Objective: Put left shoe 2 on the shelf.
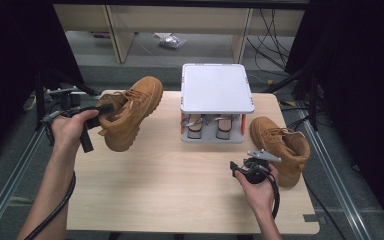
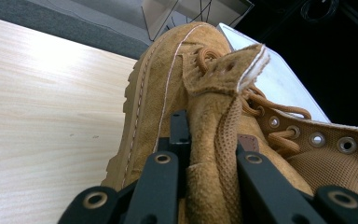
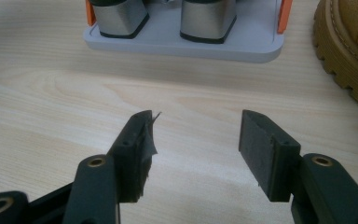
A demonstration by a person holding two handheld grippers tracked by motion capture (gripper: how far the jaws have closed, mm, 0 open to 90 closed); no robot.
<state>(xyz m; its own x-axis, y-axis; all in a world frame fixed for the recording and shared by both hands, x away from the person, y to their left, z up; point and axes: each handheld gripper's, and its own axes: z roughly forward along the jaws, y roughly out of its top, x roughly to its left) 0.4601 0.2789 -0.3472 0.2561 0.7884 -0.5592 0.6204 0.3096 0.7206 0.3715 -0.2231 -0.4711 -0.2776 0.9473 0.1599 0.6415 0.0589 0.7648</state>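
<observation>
Our left claw [image 2: 208, 154] pinches the back edge of a tan boot [image 1: 130, 112] and holds it up over the left side of the desk [image 1: 180, 180]. Our right claw [image 3: 196, 149] is spread apart, with nothing in it, near the other boot [image 1: 280, 147].
</observation>
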